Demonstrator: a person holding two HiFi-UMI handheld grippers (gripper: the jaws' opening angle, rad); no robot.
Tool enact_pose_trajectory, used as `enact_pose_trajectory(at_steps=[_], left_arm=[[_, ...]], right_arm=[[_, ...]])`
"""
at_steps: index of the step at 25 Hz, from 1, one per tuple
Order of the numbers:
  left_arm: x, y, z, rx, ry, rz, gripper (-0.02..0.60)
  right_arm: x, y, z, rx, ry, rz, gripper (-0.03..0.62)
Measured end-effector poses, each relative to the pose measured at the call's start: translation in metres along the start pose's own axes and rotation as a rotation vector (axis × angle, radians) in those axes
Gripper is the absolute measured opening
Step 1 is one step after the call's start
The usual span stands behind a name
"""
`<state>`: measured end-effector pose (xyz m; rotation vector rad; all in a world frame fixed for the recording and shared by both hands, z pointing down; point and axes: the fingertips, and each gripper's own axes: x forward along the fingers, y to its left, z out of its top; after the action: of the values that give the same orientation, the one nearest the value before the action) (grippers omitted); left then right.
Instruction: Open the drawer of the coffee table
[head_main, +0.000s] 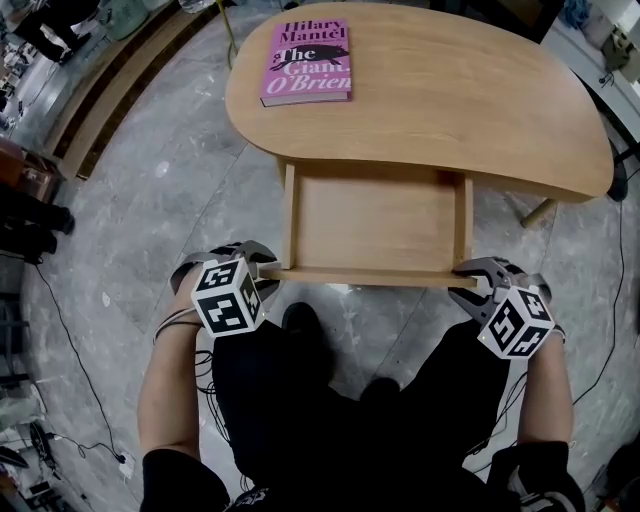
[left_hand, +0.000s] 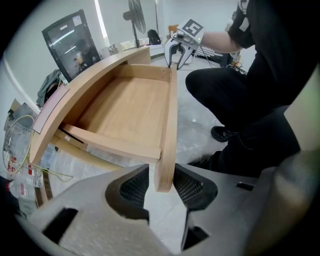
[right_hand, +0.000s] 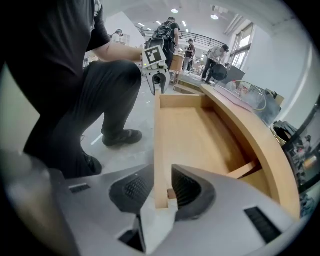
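Note:
The coffee table (head_main: 450, 90) has its wooden drawer (head_main: 375, 215) pulled out toward me, and nothing lies inside it. My left gripper (head_main: 262, 268) is at the left end of the drawer's front board (head_main: 370, 276). In the left gripper view the board's end (left_hand: 164, 170) stands between the open jaws of the left gripper (left_hand: 161, 187), with a gap at the pads. My right gripper (head_main: 468, 280) is at the right end. Its jaws (right_hand: 161, 192) straddle the board (right_hand: 160, 150) loosely, open. Each gripper also shows far off in the other's view, the right gripper (left_hand: 181, 47) and the left gripper (right_hand: 157, 80).
A pink book (head_main: 307, 60) lies on the tabletop's far left. A table leg (head_main: 540, 210) slants out at the right. My knees and black shoes (head_main: 300, 320) are just below the drawer front. Cables (head_main: 70, 340) trail on the grey floor. Several people (right_hand: 210, 60) stand in the background.

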<state>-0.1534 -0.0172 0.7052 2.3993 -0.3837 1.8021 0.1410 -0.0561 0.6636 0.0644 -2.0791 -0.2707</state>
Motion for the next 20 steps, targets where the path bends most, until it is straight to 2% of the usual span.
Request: enact_pose_trajectory(at_steps=[3, 7, 14, 20], left_arm=[[-0.002, 0.003, 0.001, 0.042, 0.005, 0.016, 0.181], [-0.008, 0.003, 0.005, 0.081, -0.011, 0.01, 0.186], [-0.027, 0.004, 0.018, 0.029, -0.134, -0.016, 0.181], [-0.044, 0.018, 0.021, -0.024, -0.228, 0.046, 0.15]], right_arm=[[-0.012, -0.004, 0.01, 0.022, -0.084, -0.004, 0.116], [-0.036, -0.019, 0.028, 0.058, -0.197, -0.042, 0.085], [-0.044, -0.06, 0.039, 0.16, -0.316, -0.254, 0.049], [-0.025, -0.062, 0.053, 0.173, -0.344, -0.29, 0.023]])
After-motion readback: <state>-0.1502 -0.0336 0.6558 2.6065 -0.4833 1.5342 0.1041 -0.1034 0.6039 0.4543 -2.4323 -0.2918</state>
